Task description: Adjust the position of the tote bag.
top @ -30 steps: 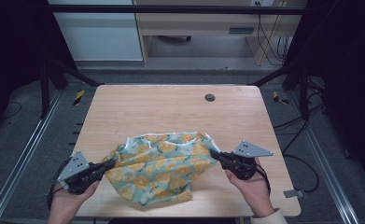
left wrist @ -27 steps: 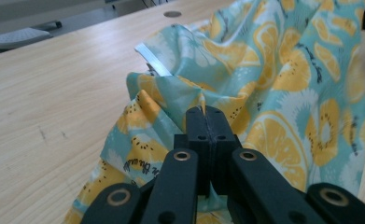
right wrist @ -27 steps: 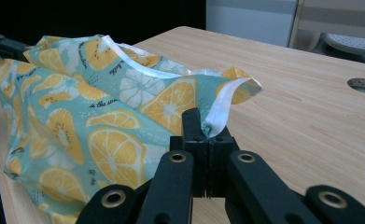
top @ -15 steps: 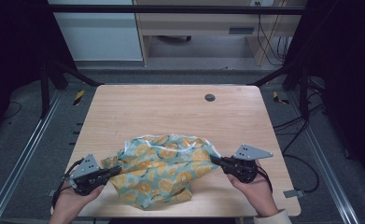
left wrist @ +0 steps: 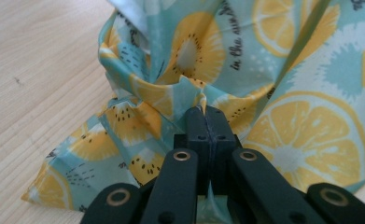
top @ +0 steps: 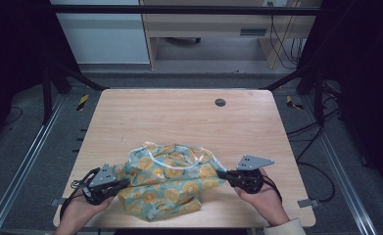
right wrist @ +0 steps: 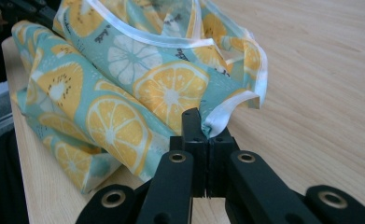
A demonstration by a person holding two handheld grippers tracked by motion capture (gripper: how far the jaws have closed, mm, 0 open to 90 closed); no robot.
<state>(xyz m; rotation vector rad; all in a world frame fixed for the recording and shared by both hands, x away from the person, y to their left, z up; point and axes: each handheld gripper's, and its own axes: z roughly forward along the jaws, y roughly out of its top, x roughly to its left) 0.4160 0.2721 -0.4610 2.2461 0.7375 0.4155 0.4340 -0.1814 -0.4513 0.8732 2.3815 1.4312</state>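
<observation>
From the high view, I have the cloth (top: 172,183) bunched in the lower middle of the frame, near the table's (top: 179,115) front edge. My left gripper (top: 123,182) pinches its lower-left end and my right gripper (top: 222,173) pinches its right end, so the fabric sags between them.

In the left gripper view, the jaws are pressed together at bottom centre on a small peak of the cloth (left wrist: 264,93), which fans across the upper right. The bite looks shallow; I judge that a sharp pull could slide that peak out.

In the right gripper view, the jaws are clamped on the white hem (right wrist: 227,114) just right of centre, and the cloth (right wrist: 124,93) fills the upper left. The hem looks smooth, so it could slip, and the fold at lower left lies close to the table edge (right wrist: 28,163) and might drop over it.
</observation>
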